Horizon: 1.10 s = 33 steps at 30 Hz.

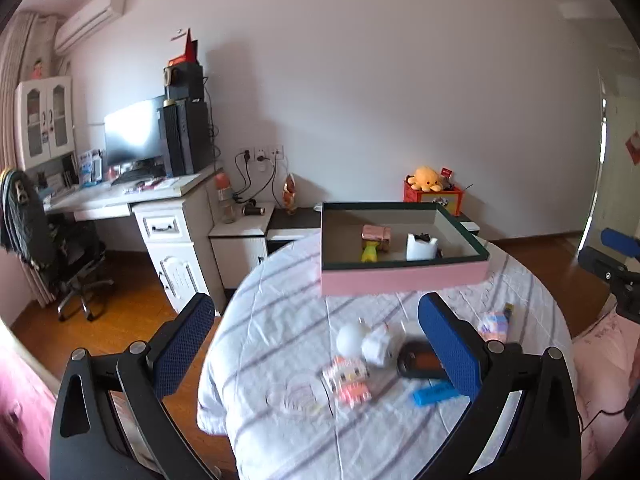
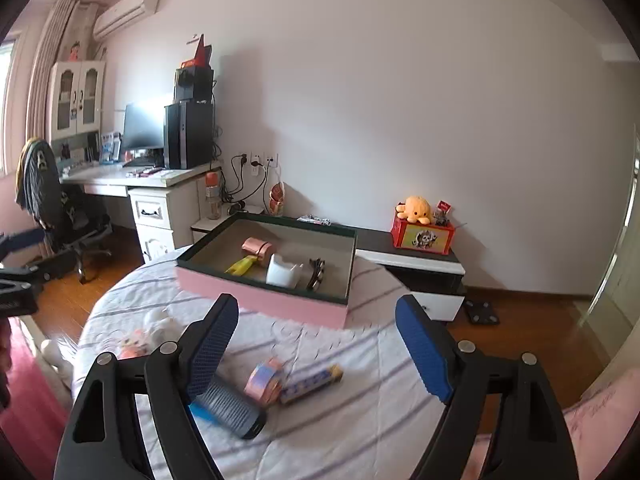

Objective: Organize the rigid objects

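Pink on the outside with a dark green rim, the open box (image 2: 264,300) sits at the far side of the round desk (image 2: 360,420) under its striped cloth, and it already holds a pink roll (image 2: 257,249), a yellow piece (image 2: 241,266), a white holder (image 2: 283,271) and dark glasses (image 2: 317,274). Still loose on the near half of the cloth are a dark ribbed case (image 2: 232,410), a roll of pink tape (image 2: 266,380), a long blue-and-yellow pack (image 2: 311,384) and, to the left, a blurred cluster of white and pink toys (image 1: 356,360). The right tool (image 2: 316,356) stands with its jaws apart and nothing between them, hanging above the tape and the pack; the left tool (image 1: 316,344) is likewise spread wide and empty over the toys. The step in hand looks like choosing the next loose piece, and the tape or the pack seems the easiest for the right tool: straddle it across its narrow side, lift clear of the box wall, then set it down in the bare right part of the box floor. The toys lie close together, so the left tool should come in from the open near side. The desk rim curves away on both flanks, with bare floor beyond.
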Available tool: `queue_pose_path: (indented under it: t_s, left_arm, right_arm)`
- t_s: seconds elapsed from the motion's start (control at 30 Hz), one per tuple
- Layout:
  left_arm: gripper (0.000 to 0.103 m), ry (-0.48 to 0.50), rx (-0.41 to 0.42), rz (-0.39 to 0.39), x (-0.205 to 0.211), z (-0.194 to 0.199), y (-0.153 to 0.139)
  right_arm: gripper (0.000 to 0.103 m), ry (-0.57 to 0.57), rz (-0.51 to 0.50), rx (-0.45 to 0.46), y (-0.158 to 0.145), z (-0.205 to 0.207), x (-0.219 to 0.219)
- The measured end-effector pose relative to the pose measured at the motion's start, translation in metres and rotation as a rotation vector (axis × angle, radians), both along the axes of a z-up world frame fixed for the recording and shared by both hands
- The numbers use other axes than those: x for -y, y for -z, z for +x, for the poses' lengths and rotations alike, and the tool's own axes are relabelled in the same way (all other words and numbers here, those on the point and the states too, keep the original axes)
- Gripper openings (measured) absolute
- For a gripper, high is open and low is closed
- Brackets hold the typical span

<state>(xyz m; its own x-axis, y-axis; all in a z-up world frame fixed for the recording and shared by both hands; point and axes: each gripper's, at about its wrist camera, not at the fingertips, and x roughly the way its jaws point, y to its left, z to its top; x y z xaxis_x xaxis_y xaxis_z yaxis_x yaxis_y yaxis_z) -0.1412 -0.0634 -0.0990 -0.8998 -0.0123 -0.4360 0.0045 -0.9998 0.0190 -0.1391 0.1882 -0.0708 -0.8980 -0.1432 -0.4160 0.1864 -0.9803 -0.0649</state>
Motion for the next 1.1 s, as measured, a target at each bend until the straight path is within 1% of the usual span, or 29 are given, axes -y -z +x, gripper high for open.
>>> queue_pose_path:
  t_s: [0.07, 0.13, 0.27, 0.37, 0.5, 0.77, 1.1]
  left_arm:
    - [0.103, 0.008, 0.007, 0.015, 0.001, 0.012, 0.005]
    - [0.103, 0.008, 0.009, 0.008, 0.0, 0.018, 0.007]
    - [0.103, -0.006, 0.004, 0.008, -0.003, 0.025, 0.007]
    - [0.103, -0.018, -0.009, -0.001, -0.005, 0.029, 0.006]
    - [0.103, -0.025, 0.005, -0.02, -0.006, 0.03, 0.01]
    - [0.103, -0.02, 0.034, -0.032, -0.009, 0.022, 0.021]
    - [0.103, -0.013, 0.113, -0.028, -0.006, 0.0, 0.045]
  right_arm:
    - [0.083, 0.02, -0.011, -0.016, 0.004, 0.016, 0.0]
    - [0.084, 0.027, -0.012, -0.033, 0.009, 0.028, 0.002]
    - [0.086, 0.029, -0.031, -0.016, 0.02, 0.038, 0.003]
    - [0.086, 0.023, -0.033, 0.003, 0.027, 0.038, 0.005]
    - [0.089, 0.013, -0.031, 0.017, 0.032, 0.039, 0.008]
    - [0.089, 0.013, -0.028, 0.049, 0.045, 0.033, 0.011]
    - [0.09, 0.02, -0.031, 0.12, 0.067, 0.014, 0.008]
